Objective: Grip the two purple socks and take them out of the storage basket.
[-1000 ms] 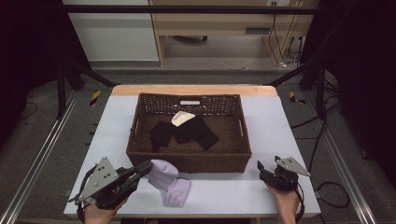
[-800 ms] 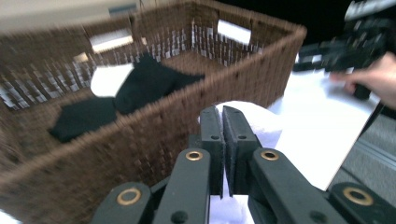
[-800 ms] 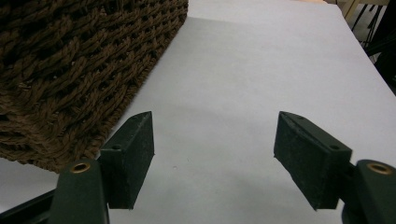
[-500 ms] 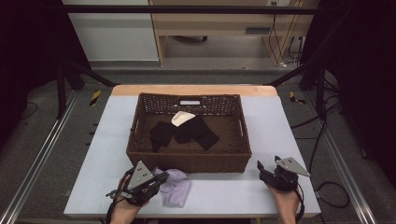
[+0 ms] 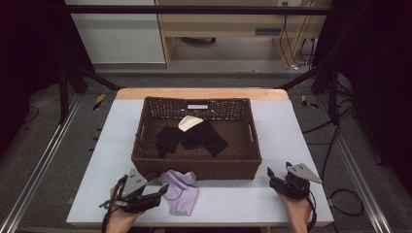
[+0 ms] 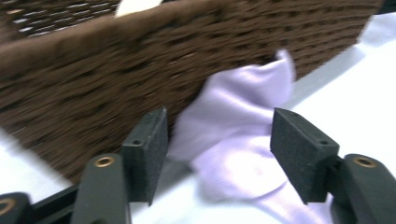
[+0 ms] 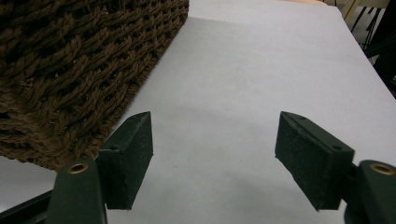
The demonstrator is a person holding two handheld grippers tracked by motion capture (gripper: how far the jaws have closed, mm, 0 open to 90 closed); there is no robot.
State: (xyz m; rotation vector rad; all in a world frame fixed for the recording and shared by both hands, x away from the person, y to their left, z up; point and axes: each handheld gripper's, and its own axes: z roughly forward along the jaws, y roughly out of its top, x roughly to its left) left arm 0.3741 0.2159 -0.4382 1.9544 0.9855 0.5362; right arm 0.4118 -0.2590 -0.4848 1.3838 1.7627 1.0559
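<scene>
Basket (image 5: 197,167) wall close ahead of both tools

High view down over the whole table (image 5: 291,121); both gripper views low, close against the shared basket (image 5: 197,167) front wall.

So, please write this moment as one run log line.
left gripper: jaws just opened, lilac cloth released on table | right gripper: open, idle

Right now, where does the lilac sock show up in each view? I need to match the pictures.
High view: the lilac sock lies on the table's near edge, against the basket's front wall, just right of the left tongs.
Left gripper view: the sock sits centre frame between the open jaws, its tip against the wicker.
Right gripper view: not in it.
Shared landmark: the brown wicker basket.
</scene>
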